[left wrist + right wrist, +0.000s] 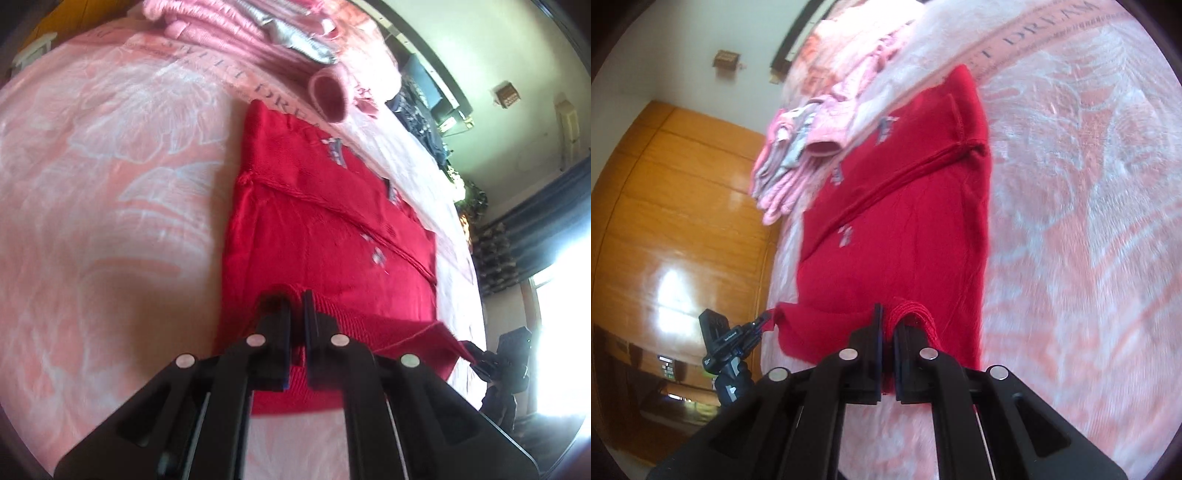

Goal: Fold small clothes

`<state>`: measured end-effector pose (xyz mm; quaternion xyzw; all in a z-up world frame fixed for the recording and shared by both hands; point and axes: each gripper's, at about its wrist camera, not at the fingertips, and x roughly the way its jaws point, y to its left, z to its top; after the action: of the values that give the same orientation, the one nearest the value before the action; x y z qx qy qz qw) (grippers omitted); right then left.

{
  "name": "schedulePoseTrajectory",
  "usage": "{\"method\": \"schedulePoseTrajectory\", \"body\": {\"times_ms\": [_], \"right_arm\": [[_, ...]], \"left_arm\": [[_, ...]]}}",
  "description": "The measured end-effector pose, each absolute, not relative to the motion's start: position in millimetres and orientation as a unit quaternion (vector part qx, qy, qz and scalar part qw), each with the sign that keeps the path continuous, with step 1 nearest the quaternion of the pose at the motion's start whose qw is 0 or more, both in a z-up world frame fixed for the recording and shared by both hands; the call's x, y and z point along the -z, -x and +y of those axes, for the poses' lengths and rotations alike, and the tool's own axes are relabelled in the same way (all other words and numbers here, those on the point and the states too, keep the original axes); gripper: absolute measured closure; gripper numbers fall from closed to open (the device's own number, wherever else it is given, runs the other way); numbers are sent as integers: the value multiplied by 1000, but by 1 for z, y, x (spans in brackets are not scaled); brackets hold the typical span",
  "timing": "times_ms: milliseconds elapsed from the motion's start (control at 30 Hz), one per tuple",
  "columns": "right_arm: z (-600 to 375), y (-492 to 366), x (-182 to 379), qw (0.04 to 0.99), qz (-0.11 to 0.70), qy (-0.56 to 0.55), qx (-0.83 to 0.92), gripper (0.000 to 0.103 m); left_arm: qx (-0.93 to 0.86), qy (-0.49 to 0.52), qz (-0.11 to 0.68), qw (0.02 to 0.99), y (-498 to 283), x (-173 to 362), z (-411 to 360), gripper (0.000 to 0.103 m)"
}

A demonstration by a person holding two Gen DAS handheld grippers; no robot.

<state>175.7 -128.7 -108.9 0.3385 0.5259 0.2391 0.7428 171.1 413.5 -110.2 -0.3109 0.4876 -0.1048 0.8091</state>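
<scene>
Red knit garment [325,236], small grey motifs, lying on pink floral bedspread [110,166]; both claws gripping its near hem.

Left black two-finger gripper [295,299] is pinching the ribbed hem, jaws nearly closed with red fabric between them; right black two-finger gripper [887,314] is doing likewise at the hem's other corner. The garment is spreading flat ahead of each claw, the hem lifting off the bedspread between them. Beyond its far edge, a pile of pink knit clothes [236,33] is resting.

Red garment [325,236] with small, seemingly grey-blue motifs lies on a pink-and-white floral blanket [110,155].
</scene>
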Motion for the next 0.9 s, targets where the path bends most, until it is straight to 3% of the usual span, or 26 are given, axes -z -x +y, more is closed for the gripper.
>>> {"method": "schedulePoseTrajectory", "body": {"times_ms": [200, 500, 567, 600, 633, 667, 800, 900], "right_arm": [[-126, -214, 154, 716, 559, -360, -213, 99], [-124, -219, 164, 712, 563, -359, -217, 99], [-118, -223, 156, 720, 562, -342, -219, 91], [-118, -221, 148, 728, 556, -337, -219, 77], [-120, -218, 139, 740, 544, -332, -215, 52], [-124, -215, 127, 759, 527, -324, -205, 43], [-134, -201, 87, 814, 470, -283, -193, 40], [-126, -195, 74, 824, 452, -272, -205, 40]], "left_arm": [[84, 298, 518, 798, -210, 153, 414, 99], [100, 296, 517, 797, -214, 160, 417, 95], [101, 300, 523, 791, -213, 157, 419, 93], [103, 311, 525, 786, -211, 153, 422, 88], [104, 320, 524, 782, -208, 148, 426, 70], [104, 332, 511, 786, -203, 139, 432, 54], [93, 336, 472, 810, -189, 112, 452, 48], [85, 282, 477, 828, -192, 106, 446, 48]]}}
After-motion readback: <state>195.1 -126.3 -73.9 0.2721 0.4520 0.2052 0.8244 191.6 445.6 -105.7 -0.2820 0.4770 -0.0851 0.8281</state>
